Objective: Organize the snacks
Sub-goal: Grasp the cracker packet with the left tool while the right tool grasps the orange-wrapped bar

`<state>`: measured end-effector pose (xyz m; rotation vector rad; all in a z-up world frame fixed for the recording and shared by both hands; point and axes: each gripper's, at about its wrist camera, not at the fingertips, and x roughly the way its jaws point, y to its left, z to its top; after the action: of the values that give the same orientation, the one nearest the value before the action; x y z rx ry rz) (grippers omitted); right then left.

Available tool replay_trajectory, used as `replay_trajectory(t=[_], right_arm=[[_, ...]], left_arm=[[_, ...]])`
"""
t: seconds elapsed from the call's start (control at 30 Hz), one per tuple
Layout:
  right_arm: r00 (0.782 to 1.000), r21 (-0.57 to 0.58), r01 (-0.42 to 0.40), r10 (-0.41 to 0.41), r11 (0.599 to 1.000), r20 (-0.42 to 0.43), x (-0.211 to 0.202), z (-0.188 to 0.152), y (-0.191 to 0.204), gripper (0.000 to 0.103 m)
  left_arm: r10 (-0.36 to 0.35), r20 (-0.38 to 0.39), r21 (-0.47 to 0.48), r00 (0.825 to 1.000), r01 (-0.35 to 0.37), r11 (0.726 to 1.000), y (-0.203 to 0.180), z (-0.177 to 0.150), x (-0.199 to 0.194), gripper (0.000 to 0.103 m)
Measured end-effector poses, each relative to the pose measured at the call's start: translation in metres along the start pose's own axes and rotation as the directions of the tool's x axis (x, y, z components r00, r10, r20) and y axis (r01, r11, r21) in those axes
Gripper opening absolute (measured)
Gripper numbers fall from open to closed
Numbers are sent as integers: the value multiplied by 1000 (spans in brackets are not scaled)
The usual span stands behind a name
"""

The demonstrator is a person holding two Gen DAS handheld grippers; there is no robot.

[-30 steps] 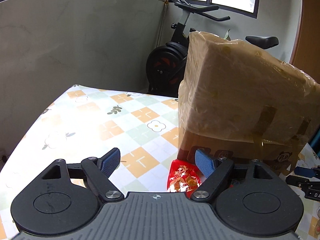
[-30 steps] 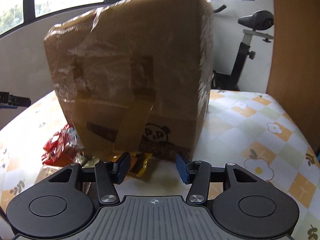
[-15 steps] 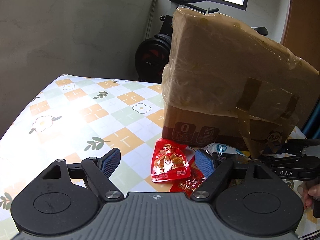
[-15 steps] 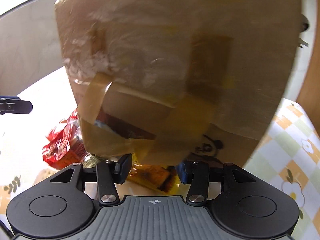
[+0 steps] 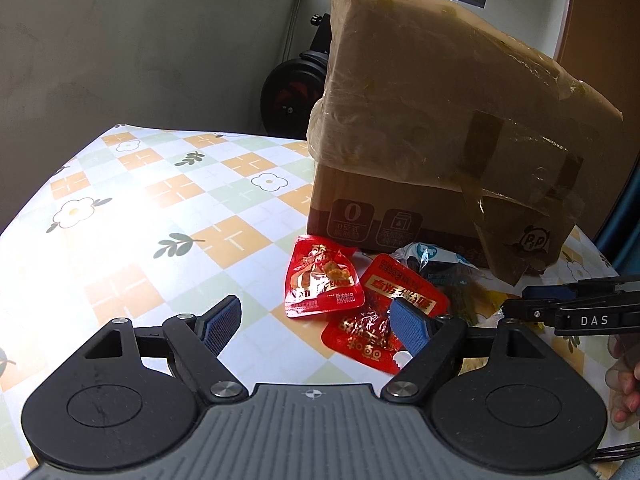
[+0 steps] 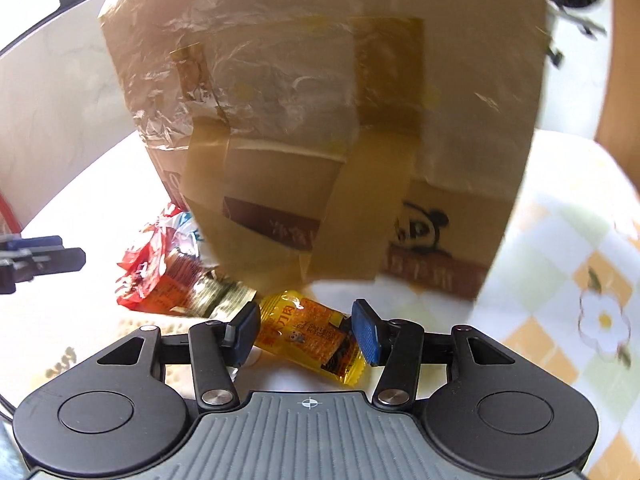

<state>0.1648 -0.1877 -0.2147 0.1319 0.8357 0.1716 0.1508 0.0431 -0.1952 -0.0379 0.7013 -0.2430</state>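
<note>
Left gripper (image 5: 316, 320): jaws apart, nothing between the blue pads (image 5: 218, 326); held low over the flower-patterned tablecloth (image 5: 120, 216), just short of the snack heap.

Right gripper (image 6: 306, 330): jaws opening; yellow snack packet (image 6: 310, 334) lying on the table between the pads, its left end at or just beside the left pad, its right end partly behind the right pad; firm contact not discernible; seen from the left wrist view entering at the right edge (image 5: 576, 308), marked "DAS", with fingers of the holding hand (image 5: 626, 384) at the frame edge.

Cardboard box (image 5: 440, 132): upright on the table, wrapped in clear film and brown tape, panda print low on one face; directly behind the snacks.

Snacks: two red packets, one flat and face up (image 5: 320, 280), the other (image 5: 384, 312) overlapping just beside it toward the right pad; white-and-blue wrapper (image 5: 432, 258) against the foot of the box; red heap (image 6: 160, 268) left of the yellow packet in the right wrist view.

Exercise bike (image 5: 296, 80): on the floor beyond the table, against the grey wall.
</note>
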Motion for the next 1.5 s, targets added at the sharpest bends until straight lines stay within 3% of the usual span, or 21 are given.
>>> replay_trajectory(t=[0.1,0.23,0.43,0.63,0.77,0.87,0.93,1.1,1.33,1.5], right_arm=[[1000,-13,-7,7,1000,0,-7,-1,0,48],[999,-179,28,-24,983,23,-14,-2,4,53],[1000,-343,4,-1,939,10,-22,-2,0,55],[998,-411,-66,54,909,-41,-19,-1,4,55],[997,-468,-62,38,881,-60,-6,-4,16,54],[999,-426,-51,38,903,-38,-3,-4,14,50],[999,-362,-35,30,931,-21,-4,-5,7,42],[999,-198,4,3,980,33,-10,-13,-11,34],[991,-84,75,-65,994,113,-31,-42,-18,32],[987,-124,113,-96,986,132,-34,-50,-11,32]], left_arm=[[-2,-6,12,1000,2,1000,-2,-2,0,84],[-7,-8,6,1000,7,1000,-3,-3,-3,84],[-15,-11,6,1000,15,1000,-6,-4,-2,84],[-23,-16,10,1000,23,1000,-13,-4,-2,83],[-27,-15,16,1000,27,1000,-17,-5,-4,83],[-27,-19,16,999,27,1000,-18,-5,-5,83],[-30,-20,18,999,30,999,-19,-5,-5,83],[-66,-20,40,998,67,997,-25,-5,-8,67],[-132,-39,108,991,135,985,-44,-12,-6,60],[-154,-67,161,986,163,973,-60,-15,1,60]])
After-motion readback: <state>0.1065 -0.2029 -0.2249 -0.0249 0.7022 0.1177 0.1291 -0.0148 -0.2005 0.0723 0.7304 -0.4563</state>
